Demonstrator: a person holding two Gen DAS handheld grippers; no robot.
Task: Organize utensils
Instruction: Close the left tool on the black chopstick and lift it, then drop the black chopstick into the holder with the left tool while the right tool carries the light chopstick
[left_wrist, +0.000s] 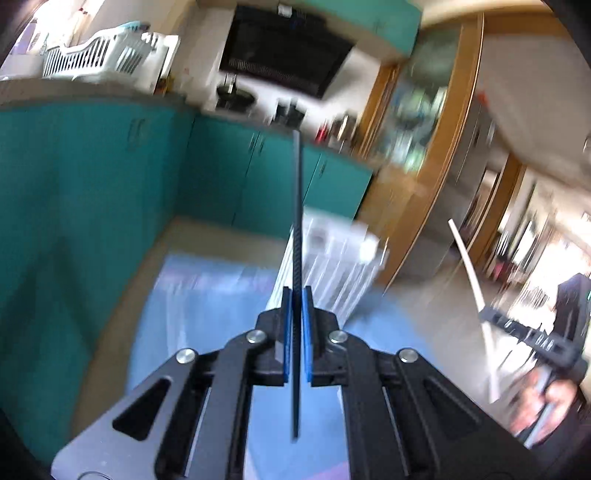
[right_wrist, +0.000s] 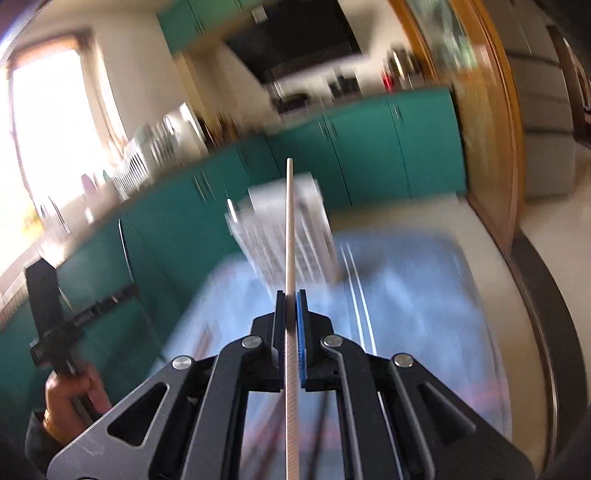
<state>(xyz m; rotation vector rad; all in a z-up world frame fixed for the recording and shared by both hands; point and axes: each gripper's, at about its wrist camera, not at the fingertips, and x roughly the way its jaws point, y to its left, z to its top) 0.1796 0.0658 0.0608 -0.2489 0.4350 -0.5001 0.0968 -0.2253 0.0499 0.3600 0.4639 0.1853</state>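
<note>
Left gripper (left_wrist: 296, 295) clamping black chopstick (left_wrist: 297, 206), blurred white slatted basket (left_wrist: 332, 266) beyond, contents unreadable

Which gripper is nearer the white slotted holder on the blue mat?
Cannot tell: the left gripper, holding a black chopstick, and the right gripper, holding a white chopstick, both face the holder from similar range.

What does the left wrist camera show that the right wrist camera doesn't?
Only the left view: the left tongs clamped on a black chopstick, seen close, and a white basket up on the counter.

Only the right view: the right tongs clamped on a pale chopstick, seen close, and a bright window.

Both: a white slatted holder on a blue mat, teal cabinets, and the other hand's tongs.
</note>
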